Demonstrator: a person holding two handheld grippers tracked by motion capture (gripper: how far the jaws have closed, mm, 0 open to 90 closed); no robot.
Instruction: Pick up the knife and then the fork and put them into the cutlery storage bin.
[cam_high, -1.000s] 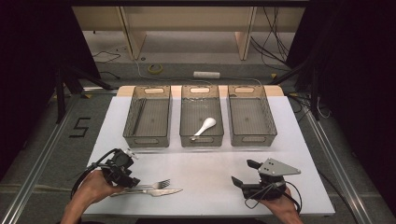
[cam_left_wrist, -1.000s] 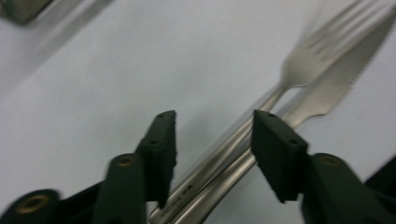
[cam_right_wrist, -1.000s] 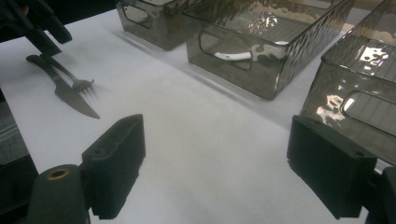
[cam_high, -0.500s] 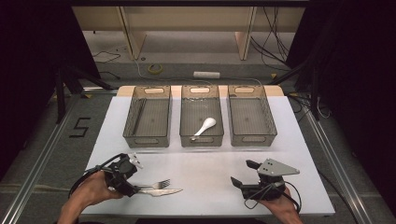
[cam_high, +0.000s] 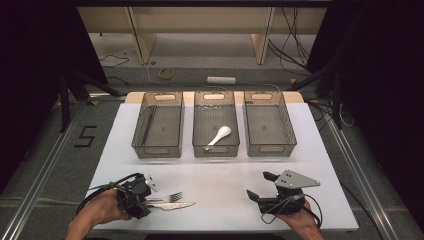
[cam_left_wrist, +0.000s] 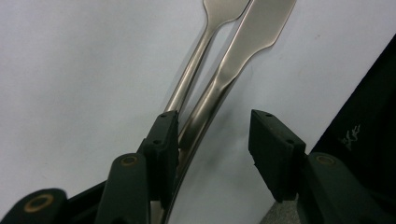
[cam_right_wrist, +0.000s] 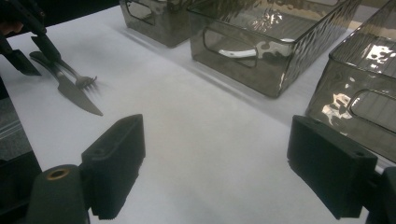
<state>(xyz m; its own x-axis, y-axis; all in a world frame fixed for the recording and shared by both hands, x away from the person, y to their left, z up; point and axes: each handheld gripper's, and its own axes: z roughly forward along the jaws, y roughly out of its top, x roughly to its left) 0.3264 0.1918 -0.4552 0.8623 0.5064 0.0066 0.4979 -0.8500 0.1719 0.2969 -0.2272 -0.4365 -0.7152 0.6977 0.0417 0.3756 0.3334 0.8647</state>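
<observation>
The knife (cam_left_wrist: 243, 56) lies flat on the white table (cam_high: 220, 175) with its handle end between the jaws of the left gripper (cam_left_wrist: 212, 140), which have just been closing. The gap is about half width: one jaw stands against the knife handle, while the other stands clear of it with bare table between, so the knife is bracketed but not clamped. The fork (cam_left_wrist: 201, 51) lies just beside the knife, on the outer side of the jaw that meets the handle; its handle runs under or behind that jaw, and whether it touches the pad cannot be told. In the high view both pieces, fork (cam_high: 167, 196) above knife (cam_high: 172, 205), extend from the left gripper (cam_high: 142, 200) toward the table centre, tips pointing at the right gripper (cam_high: 257, 186). The right gripper (cam_right_wrist: 215, 163) rests well apart from the cutlery with its jaws wide and nothing between them. Beyond both grippers, three smoky clear bins (cam_high: 215, 131) stand in a row; the middle one holds a white spoon (cam_high: 219, 135).
</observation>
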